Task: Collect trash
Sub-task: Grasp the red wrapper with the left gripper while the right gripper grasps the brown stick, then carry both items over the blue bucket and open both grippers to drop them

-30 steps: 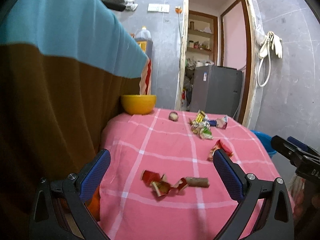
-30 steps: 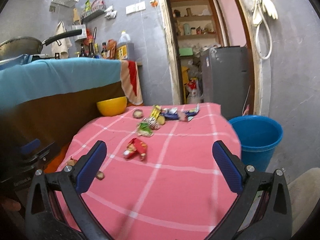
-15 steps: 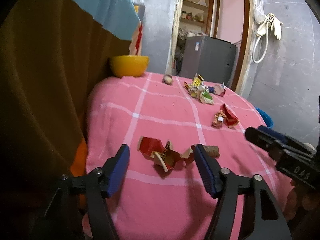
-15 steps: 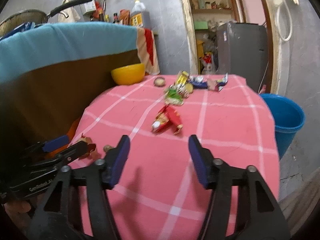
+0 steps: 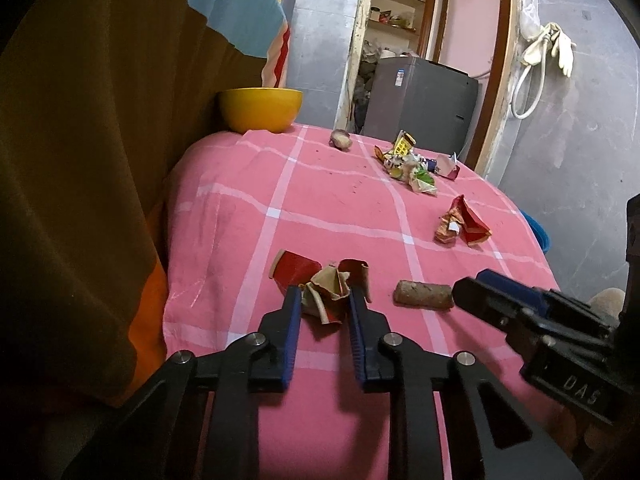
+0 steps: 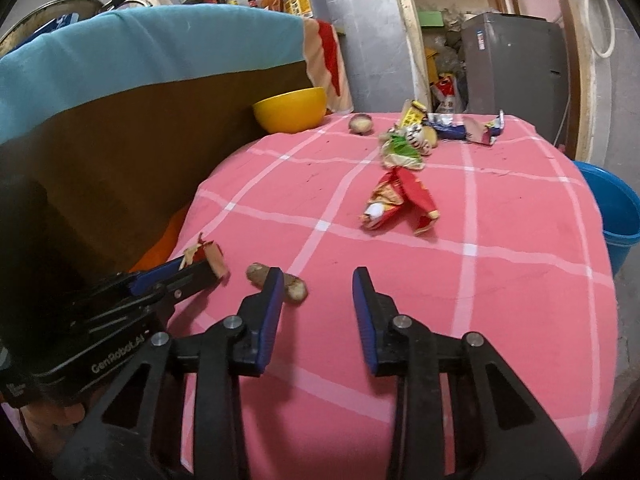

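Note:
A crumpled red and brown wrapper [image 5: 326,294] lies near the front of the pink checked table [image 5: 248,200]. My left gripper [image 5: 325,306] is closing on it, and both blue pads touch its sides; it also shows at the left of the right wrist view, left gripper [image 6: 196,270]. A brown stubby piece [image 5: 422,295] lies just right of the wrapper. My right gripper [image 6: 318,276] hovers over bare cloth, jaws closing with nothing between them; the brown piece [image 6: 294,288] sits partly behind its left finger. A red wrapper [image 6: 400,200] lies mid-table.
A pile of mixed wrappers [image 6: 404,142] and a small round lump [image 6: 361,123] lie at the far side. A yellow bowl [image 6: 292,114] stands at the far left corner. A cloth-draped counter [image 5: 80,140] walls the left. A blue bucket [image 6: 612,204] stands off the table's right edge.
Both grippers dropped toward the table and narrowed from wide open. The left jaws came in around the crumpled wrapper; the right gripper moved in beside the brown piece.

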`<state>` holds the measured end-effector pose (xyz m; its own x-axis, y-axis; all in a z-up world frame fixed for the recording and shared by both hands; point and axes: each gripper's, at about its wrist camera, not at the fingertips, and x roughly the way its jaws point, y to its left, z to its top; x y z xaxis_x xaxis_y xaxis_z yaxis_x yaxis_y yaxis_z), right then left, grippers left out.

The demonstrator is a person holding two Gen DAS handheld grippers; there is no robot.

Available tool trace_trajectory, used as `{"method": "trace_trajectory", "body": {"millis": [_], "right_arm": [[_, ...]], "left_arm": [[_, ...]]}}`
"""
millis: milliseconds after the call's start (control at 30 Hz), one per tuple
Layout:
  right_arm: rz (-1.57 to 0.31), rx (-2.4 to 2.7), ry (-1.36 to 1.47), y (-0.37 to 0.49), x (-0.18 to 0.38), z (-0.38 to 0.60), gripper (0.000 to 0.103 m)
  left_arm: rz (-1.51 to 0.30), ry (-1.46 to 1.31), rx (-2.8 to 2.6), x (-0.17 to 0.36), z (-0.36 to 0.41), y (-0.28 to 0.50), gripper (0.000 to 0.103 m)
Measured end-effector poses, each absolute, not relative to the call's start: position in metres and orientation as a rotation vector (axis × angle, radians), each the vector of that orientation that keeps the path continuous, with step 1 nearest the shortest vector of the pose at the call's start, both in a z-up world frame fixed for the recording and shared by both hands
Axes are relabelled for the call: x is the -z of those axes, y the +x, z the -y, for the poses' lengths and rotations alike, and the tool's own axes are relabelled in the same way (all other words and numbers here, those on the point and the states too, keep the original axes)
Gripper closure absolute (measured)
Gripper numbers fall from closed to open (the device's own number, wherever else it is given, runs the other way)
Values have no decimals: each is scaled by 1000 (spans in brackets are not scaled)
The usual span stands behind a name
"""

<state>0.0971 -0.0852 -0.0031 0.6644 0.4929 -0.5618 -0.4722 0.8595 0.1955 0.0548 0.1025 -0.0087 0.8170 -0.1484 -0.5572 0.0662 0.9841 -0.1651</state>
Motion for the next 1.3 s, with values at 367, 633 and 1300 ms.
{"method": "trace_trajectory", "body": {"millis": [367,633,1300], "right_arm": [[-692,-603,18,109,10,69,60],[-696,-632,-16,106,13,65,75],[-516,-577,43,90,-8,107,78]], "left_arm": [[-587,-196,85,8,-114,51,86],[-586,-193,82,8,-113,49,86],[-429,-146,108,-20,-72,44,86]]}}
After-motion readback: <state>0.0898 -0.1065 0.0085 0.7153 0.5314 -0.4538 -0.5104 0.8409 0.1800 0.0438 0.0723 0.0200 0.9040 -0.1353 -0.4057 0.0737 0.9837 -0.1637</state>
